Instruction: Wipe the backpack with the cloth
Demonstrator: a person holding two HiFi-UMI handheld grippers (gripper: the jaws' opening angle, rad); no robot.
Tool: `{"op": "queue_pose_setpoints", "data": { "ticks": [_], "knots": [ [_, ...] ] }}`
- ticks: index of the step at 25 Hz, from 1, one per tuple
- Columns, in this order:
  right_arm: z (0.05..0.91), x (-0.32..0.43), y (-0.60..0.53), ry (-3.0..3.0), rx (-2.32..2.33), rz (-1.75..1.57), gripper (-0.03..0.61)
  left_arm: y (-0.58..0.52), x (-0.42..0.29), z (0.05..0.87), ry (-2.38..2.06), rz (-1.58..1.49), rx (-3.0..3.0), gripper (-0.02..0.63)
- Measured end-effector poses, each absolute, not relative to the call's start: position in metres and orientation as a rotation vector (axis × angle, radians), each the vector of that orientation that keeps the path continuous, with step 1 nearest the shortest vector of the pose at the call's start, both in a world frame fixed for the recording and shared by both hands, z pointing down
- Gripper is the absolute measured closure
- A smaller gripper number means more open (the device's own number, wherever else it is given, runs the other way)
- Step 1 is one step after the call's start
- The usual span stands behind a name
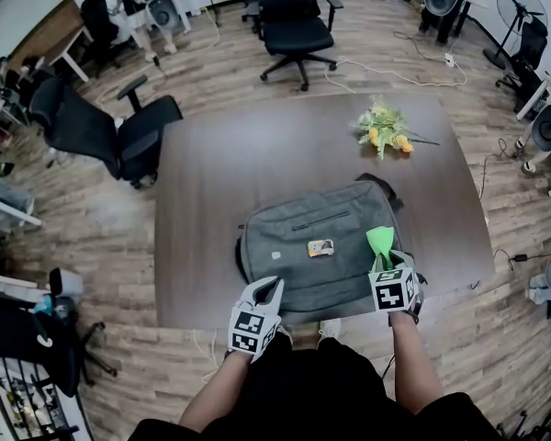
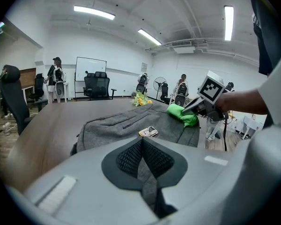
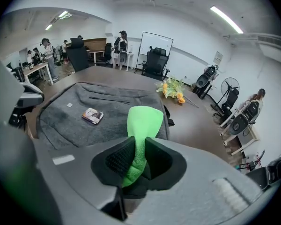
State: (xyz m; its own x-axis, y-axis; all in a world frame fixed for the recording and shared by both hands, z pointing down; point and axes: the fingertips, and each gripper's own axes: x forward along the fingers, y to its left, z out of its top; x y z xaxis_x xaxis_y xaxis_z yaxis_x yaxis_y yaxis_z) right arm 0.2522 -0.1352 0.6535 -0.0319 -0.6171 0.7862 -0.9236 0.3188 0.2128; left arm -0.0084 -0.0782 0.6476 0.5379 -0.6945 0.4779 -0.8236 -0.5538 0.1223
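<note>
At desk's near edge, L tool [image 1: 268,290] was closed, nothing plainly between its jaws, tip by the backpack's [image 1: 303,255] near rim. R tool [image 1: 384,263] pinched the green cloth [image 1: 379,241], free end standing up over the backpack's right part. Cloth looked light & floppy, prob. best held bunched, low down. Backpack lay flat on the desk [image 1: 211,173], front up, long axis left-right. It looked soft and would likely slide unless pinned. Beyond it lay flowers [image 1: 381,129].
</note>
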Motion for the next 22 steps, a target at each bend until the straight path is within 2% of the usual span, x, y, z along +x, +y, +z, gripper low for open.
{"op": "queue_pose_setpoints", "data": {
  "ticks": [10,22],
  "knots": [
    [0.650,0.258,-0.138,-1.763,1.432,0.469,0.507,-0.081,0.000,0.641,-1.231,0.532,2.471,0.595],
    [0.585,0.206,-0.159,-2.122,1.536,0.311,0.508,-0.109,0.002,0.605,-1.273,0.462,2.538,0.595]
  ]
}}
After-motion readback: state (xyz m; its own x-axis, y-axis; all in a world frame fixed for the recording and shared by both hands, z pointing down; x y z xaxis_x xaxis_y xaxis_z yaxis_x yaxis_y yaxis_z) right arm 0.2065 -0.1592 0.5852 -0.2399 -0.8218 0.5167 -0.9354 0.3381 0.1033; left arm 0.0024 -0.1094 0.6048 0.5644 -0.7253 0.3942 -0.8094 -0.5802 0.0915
